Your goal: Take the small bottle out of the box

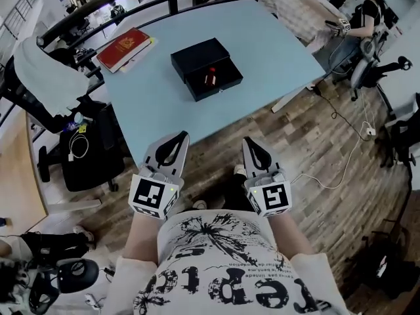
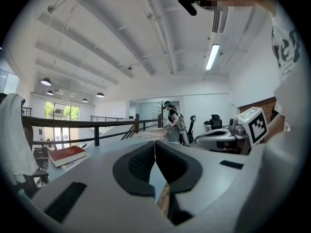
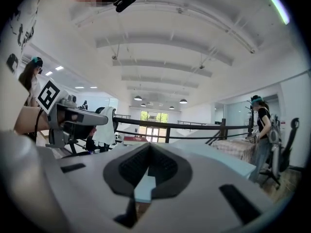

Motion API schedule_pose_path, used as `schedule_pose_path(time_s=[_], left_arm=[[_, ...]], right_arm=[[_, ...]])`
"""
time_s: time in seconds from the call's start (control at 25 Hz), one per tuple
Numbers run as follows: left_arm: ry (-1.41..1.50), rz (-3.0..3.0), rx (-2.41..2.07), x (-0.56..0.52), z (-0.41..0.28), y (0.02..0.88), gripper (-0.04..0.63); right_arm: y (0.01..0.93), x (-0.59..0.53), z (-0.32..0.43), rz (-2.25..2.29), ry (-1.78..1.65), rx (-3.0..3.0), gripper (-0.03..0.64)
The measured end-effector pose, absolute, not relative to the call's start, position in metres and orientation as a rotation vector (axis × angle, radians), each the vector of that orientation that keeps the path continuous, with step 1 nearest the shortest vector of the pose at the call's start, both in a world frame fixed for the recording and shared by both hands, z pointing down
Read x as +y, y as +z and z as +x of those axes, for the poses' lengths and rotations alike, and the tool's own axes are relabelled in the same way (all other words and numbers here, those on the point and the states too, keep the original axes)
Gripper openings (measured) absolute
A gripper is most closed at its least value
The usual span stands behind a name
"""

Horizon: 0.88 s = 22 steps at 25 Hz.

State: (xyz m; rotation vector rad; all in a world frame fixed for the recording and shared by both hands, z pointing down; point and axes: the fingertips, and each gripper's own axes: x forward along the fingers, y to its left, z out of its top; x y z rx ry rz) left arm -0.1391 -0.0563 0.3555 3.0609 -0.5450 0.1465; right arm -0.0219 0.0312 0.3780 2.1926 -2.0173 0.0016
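stage: approach, i judge | left gripper [image 1: 180, 136], right gripper [image 1: 250, 142]: jaws together, empty, low centre, short of the table [image 1: 275, 51], likely closed for travel | small bottle [image 1: 211, 77]: inside open box [image 1: 200, 56], upper centre, exposed for pickup

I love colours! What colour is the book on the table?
Red book; best in head view.

Upper centre of the head view: box [image 1: 200, 59] on table [image 1: 275, 51], small bottle [image 1: 211, 77] inside it. Book [image 1: 125, 48] at the box's left, on the table. Lower centre: left gripper [image 1: 182, 137] and right gripper [image 1: 250, 144] side by side, below the table's near edge.
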Motion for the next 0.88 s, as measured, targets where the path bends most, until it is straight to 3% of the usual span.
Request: schedule_pose_path(time_s=[0.88], left_arm=[[0.126,2.704,-1.344,-0.200,0.036,0.371,0.020]], right_arm=[[0.399,-0.195,0.180,1.511,0.012,-2.531,0.009]])
